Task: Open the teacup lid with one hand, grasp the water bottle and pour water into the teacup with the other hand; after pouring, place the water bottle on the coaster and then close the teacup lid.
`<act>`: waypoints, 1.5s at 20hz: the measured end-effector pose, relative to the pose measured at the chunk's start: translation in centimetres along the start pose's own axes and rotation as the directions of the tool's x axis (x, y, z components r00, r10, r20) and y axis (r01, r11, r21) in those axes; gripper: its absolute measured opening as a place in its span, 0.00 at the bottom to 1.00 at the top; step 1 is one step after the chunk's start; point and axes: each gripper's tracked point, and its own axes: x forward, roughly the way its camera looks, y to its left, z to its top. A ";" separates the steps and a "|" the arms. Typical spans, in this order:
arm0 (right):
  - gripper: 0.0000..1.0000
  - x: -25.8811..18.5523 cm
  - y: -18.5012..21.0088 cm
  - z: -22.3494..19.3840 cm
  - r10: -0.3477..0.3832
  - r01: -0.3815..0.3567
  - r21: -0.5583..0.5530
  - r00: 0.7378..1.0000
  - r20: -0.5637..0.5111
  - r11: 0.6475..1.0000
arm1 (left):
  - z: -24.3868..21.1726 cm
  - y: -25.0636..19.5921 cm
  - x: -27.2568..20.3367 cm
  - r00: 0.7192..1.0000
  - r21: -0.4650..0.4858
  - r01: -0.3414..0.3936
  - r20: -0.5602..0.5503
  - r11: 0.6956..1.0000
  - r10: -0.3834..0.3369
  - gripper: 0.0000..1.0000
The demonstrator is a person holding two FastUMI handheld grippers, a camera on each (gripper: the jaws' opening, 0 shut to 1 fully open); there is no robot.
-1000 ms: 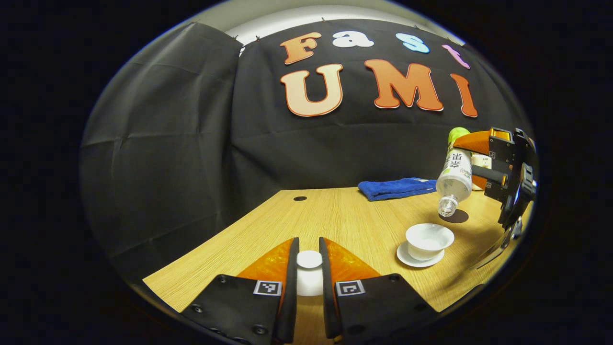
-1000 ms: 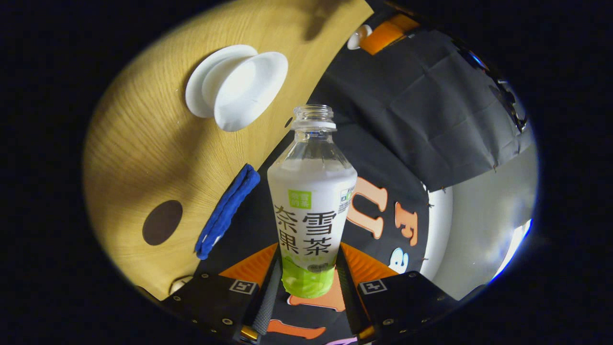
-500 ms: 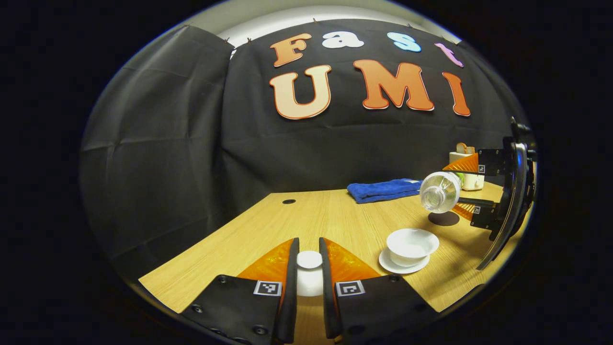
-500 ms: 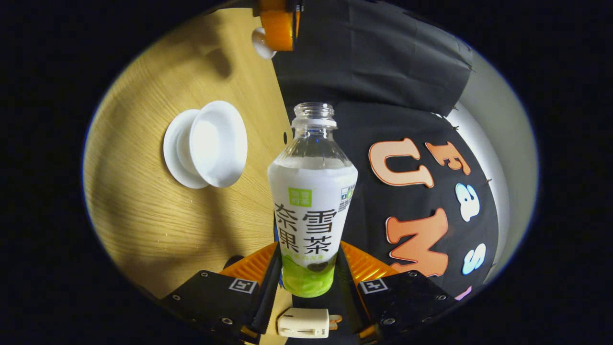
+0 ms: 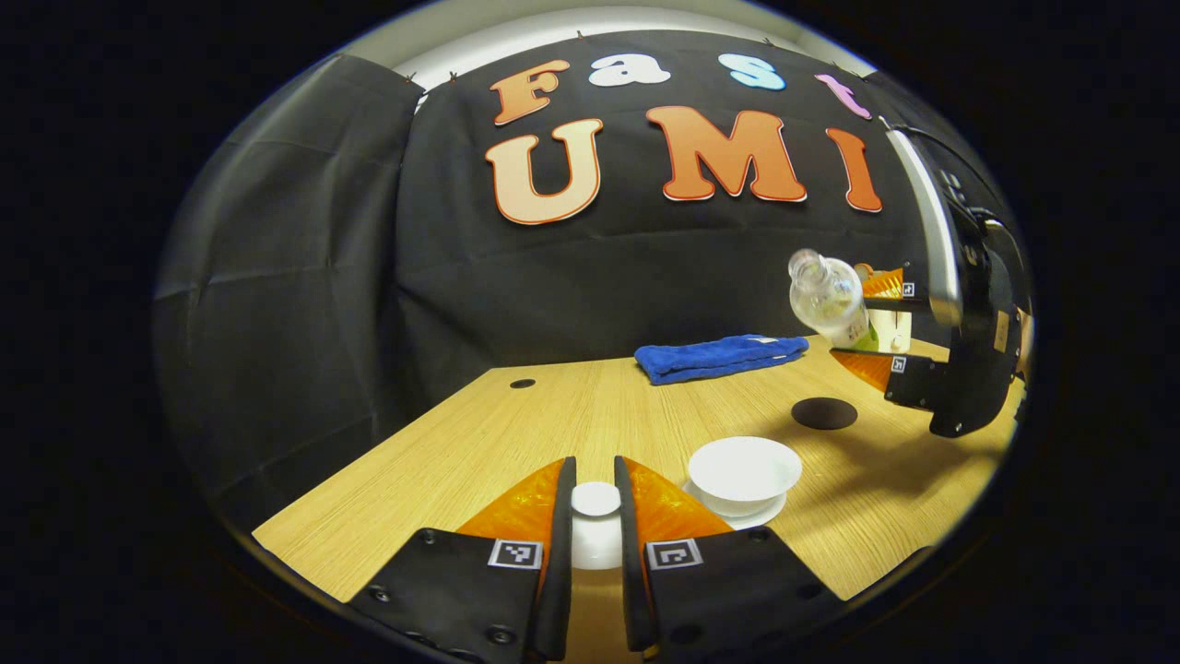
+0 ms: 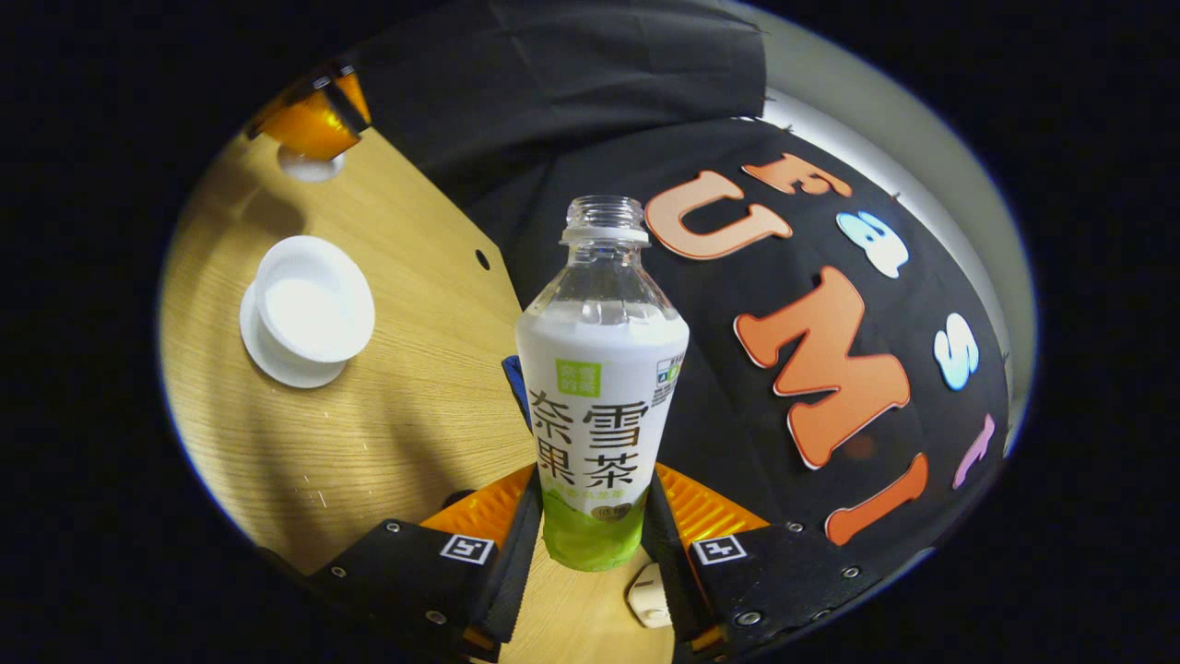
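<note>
My left gripper point(image 5: 595, 503) is shut on the white teacup lid point(image 5: 595, 499), held above the table's near part. Just to its right the open white teacup point(image 5: 745, 468) sits on its saucer point(image 5: 779, 509). My right gripper point(image 6: 590, 516) is shut on the uncapped water bottle point(image 6: 599, 369), which has a white and green label and a clear neck. In the left gripper view the water bottle point(image 5: 827, 300) hangs at the right, tilted with its mouth up and to the left, above the dark round coaster point(image 5: 823, 413). The teacup point(image 6: 313, 309) lies to the left in the right gripper view.
A folded blue towel point(image 5: 719, 357) lies at the back of the wooden table point(image 5: 572, 415). A small white object point(image 5: 890, 327) stands behind the bottle. A round hole point(image 5: 523, 383) is in the table's far left. A small white plug-like piece point(image 6: 650, 595) lies below the right gripper.
The right gripper has swung the bottle from mouth-down over the cup to mouth-up, lifting it back to the right. The left gripper with the lid has drifted toward the cup.
</note>
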 end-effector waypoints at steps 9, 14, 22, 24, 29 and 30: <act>0.64 1.3 -0.1 -3.2 0.107 -0.071 0.506 0.993 -0.042 0.860 | 0.1 -2.7 -0.2 0.999 0.016 0.033 -0.004 0.999 -0.033 0.24; 0.64 2.4 0.7 -4.1 0.174 -0.102 0.666 0.984 -0.043 0.739 | 0.3 -3.0 0.0 0.999 0.000 0.036 0.004 0.999 -0.036 0.24; 0.64 3.8 2.3 -5.7 0.226 -0.112 0.772 0.973 -0.042 0.626 | 2.3 -4.2 1.3 0.996 -0.001 0.075 0.057 0.997 -0.075 0.27; 0.64 4.0 2.8 -6.0 0.238 -0.114 0.788 0.970 -0.042 0.605 | 2.6 -4.7 1.6 0.994 -0.019 0.091 0.069 0.996 -0.090 0.27; 0.64 3.8 3.7 -6.9 0.268 -0.113 0.804 0.962 -0.060 0.584 | 3.0 -5.3 2.4 0.992 -0.053 0.108 0.074 0.993 -0.104 0.27; 0.64 3.8 3.8 -7.0 0.267 -0.113 0.801 0.962 -0.060 0.588 | 3.1 -5.5 2.6 0.991 -0.060 0.113 0.076 0.992 -0.108 0.27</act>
